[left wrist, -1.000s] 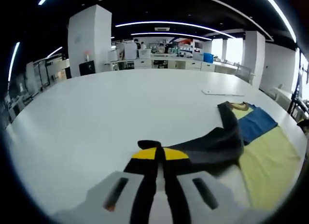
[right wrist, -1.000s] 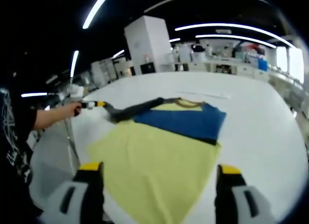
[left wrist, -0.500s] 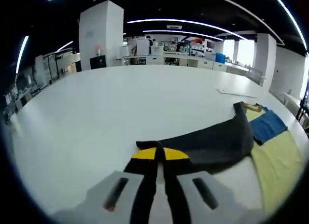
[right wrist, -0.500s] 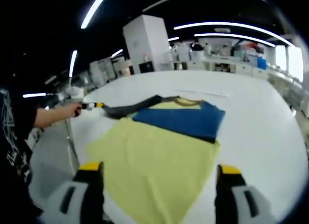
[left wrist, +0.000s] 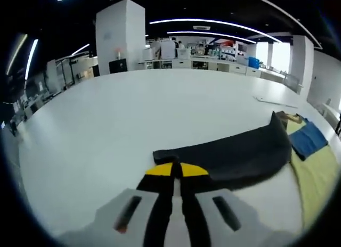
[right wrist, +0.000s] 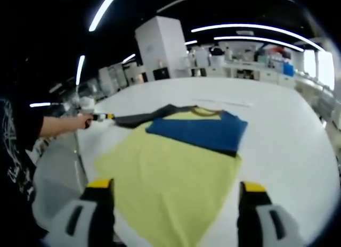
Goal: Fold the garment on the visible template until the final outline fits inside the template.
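A large white table carries everything, its bare surface running far back toward a white pillar and benches of lab equipment under long ceiling light strips. On it lies the garment, a shirt with a broad pale-yellow body nearest the right gripper view, a blue band across the chest and a yellowish collar at the far end; it is spread mostly flat, and I cannot make out a separate template outline beneath it. One dark grey sleeve is drawn out sideways from the shoulder, stretched in a long taut strip away from the body; in the left gripper view the yellow and blue parts sit at the far right edge, beyond that sleeve. The left gripper has its yellow-tipped jaws closed together, pinching the cuff end of the sleeve just above the table; in the right gripper view it appears at the left, held by a hand with a dark-sleeved arm behind it. The right gripper hangs over the near hem of the yellow body with its jaws spread wide apart, nothing between them.
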Tool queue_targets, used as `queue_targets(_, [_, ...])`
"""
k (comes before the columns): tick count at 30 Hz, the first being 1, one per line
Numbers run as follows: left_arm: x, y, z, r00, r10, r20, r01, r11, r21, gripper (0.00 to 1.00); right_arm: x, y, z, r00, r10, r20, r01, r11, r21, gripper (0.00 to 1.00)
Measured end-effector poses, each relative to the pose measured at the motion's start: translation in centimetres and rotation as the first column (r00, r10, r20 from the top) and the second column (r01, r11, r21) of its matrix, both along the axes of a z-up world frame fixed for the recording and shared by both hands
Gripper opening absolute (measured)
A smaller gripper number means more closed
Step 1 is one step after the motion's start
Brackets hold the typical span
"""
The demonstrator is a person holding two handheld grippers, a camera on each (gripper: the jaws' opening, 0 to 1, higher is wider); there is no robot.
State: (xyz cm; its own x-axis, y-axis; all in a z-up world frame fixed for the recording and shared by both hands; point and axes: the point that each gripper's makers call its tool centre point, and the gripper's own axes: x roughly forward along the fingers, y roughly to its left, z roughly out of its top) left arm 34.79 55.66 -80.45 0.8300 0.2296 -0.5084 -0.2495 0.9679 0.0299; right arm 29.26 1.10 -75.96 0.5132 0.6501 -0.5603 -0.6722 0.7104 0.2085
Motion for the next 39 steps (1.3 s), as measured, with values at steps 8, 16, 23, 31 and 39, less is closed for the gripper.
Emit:
queue_targets(8, [0.8, 1.6, -0.1, 1.0, 0.011, 0.024, -0.012, 0.998, 0.055, 0.0, -1.0, 1.7, 1.8, 0.99, 0.113, 0.08, -0.115, 0.993, 0.023, 0.99])
queue_targets(16, [1.5, 2.6, -1.2, 1.0, -0.012, 0.01, 0.011, 0.994, 0.106, 0.0, -1.0, 2.1, 2.1, 0.987, 0.131, 0.096, -0.134, 0.991, 0.023, 0.99])
queue_targets(23, [2.9, 2.8, -1.9, 0.999, -0.046, -0.004, 0.046, 0.992, 0.116, 0.01, -0.8, 1.7, 1.9, 0.989, 0.122, 0.083, -0.122, 0.993, -0.011, 0.99])
queue_targets(31, [2.7, 3.9, -2.3, 1.0, -0.01, 0.002, 0.009, 0.994, 0.106, 0.01, -0.2, 1.1, 1.8, 0.993, 0.094, 0.074, -0.093, 0.995, -0.024, 0.99])
queue_targets(39, [2.5, 4.2, -2.5, 1.0, 0.015, -0.009, -0.014, 0.995, 0.1, 0.01, -0.1, 1.3, 1.5, 0.994, 0.089, 0.068, -0.087, 0.996, -0.025, 0.99])
